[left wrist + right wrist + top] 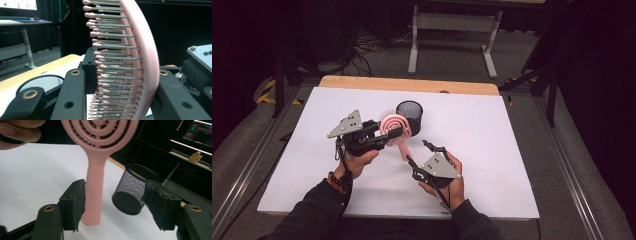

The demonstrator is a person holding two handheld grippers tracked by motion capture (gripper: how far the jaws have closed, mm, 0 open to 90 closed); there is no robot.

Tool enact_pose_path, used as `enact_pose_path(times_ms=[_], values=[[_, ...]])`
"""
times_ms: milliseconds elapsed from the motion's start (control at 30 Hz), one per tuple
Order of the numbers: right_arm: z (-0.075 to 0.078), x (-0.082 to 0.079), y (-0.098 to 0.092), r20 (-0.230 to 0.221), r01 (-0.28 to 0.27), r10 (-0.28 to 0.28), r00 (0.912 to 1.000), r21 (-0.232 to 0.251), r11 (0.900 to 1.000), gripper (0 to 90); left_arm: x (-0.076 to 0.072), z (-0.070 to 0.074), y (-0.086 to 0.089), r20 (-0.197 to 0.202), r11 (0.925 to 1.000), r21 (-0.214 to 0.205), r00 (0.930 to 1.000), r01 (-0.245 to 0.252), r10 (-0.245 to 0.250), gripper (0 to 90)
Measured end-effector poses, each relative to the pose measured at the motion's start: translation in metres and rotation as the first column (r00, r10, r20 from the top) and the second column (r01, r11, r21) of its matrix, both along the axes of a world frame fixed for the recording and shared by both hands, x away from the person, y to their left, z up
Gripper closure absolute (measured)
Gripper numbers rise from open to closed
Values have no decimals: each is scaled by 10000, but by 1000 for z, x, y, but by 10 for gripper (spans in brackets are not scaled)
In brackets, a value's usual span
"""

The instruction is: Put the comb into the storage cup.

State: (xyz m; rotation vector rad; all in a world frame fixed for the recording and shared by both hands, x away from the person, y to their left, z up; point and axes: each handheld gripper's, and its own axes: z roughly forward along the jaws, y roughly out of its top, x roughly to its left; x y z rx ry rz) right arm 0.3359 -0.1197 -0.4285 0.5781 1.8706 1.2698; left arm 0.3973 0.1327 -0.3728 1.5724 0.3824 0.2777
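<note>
**Brush head in your left jaws, handle between your open right jaws**

Your left gripper (384, 134) is closed on the round head of the pink hairbrush (396, 131). In the left gripper view the head (140, 62) stands on edge between the two black jaws: the curved pink back lies against the jaw on the right side of that view, and the pink-tipped bristles point toward the jaw on the left side. Whether the bristle tips actually touch that jaw is hard to tell.

From the high view, the brush is lifted off the white surface (512, 150) near its middle, a little toward the far edge, with the handle sloping down toward you and your right gripper (419, 156).

Your right gripper's jaws stand wide apart. In the right gripper view the handle (94, 192) hangs between them, close against the padded jaw on the left side of that view, possibly brushing it, and well apart from the other jaw. The handle's rounded end sits level with the jaw pads.

The black mesh cup (409, 115) stands upright just beyond the brush head, toward the far edge of the surface. In the right gripper view the cup (132, 192) shows behind the jaw gap, partly covered by the right-side jaw.

Your left hand (357, 162) grips its tool from below; your right hand (452, 182) holds its tool nearer the close edge.
</note>
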Motion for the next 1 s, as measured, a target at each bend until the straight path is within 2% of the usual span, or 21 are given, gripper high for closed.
enact_pose_path(times_ms=[133,300,367,533,1000], values=[[1,2,-7,-39,-3,4,10000,204,9998,292,0,1,3,44,10000,-16,10000,-49,49,630],[1,2,-11,204,112,-111,9997,-78,9999,244,1,2,8,94,9999,-102,9999,-86,87,630],[2,1,-14,258,94,-93,9996,-34,9999,229,1,3,12,101,9998,-139,9998,-167,169,630],[3,0,-18,324,19,-17,9995,-64,10000,224,2,4,15,122,9996,-134,9996,-258,260,630],[5,-1,-37,498,411,-402,9979,-154,9990,172,3,5,20,187,9989,-90,9988,-451,453,630]])
